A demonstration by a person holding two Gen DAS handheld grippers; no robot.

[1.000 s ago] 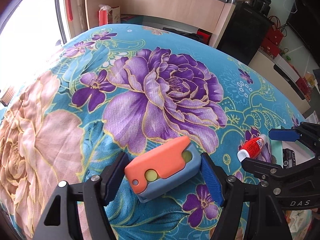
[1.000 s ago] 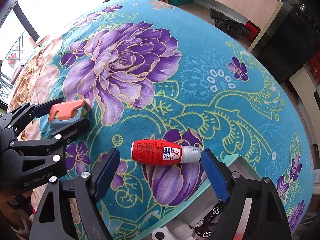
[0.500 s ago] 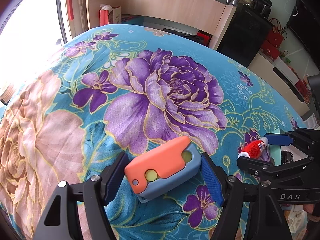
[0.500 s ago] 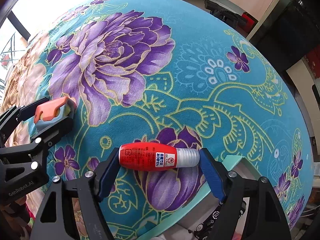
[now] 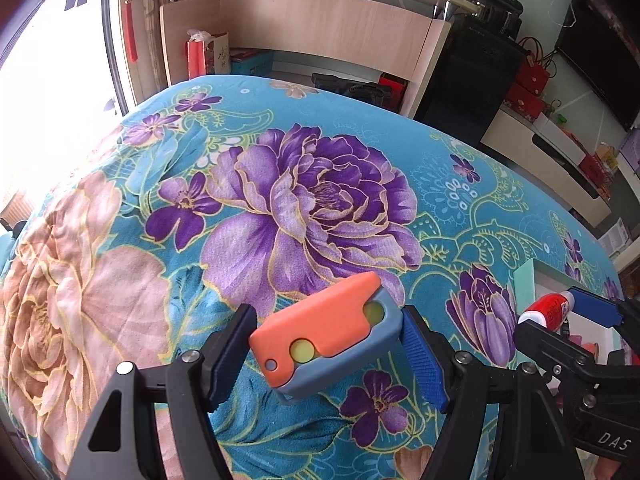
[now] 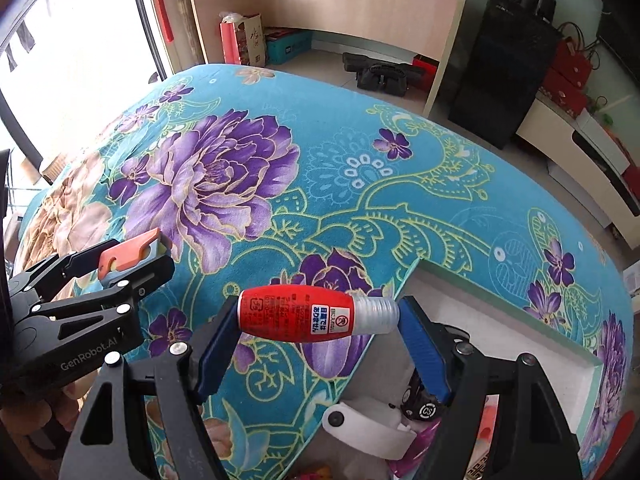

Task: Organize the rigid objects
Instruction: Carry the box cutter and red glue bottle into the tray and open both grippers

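The right gripper (image 6: 316, 328) clamps a red bottle (image 6: 296, 314) lengthwise, cap toward three o'clock; the left gripper (image 5: 326, 354) pinches an orange-and-blue block (image 5: 324, 332) above the floral cloth (image 5: 280, 208).

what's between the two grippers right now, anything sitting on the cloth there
Nothing sits there. In the right wrist view, only bare floral cloth shows between the left gripper, shut on the orange and blue block, and the right gripper, shut on the red bottle.

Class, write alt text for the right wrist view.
The right gripper holds a red bottle sideways above a floral teal cloth, beside an open white box. At left, the left gripper holds an orange-and-blue block.
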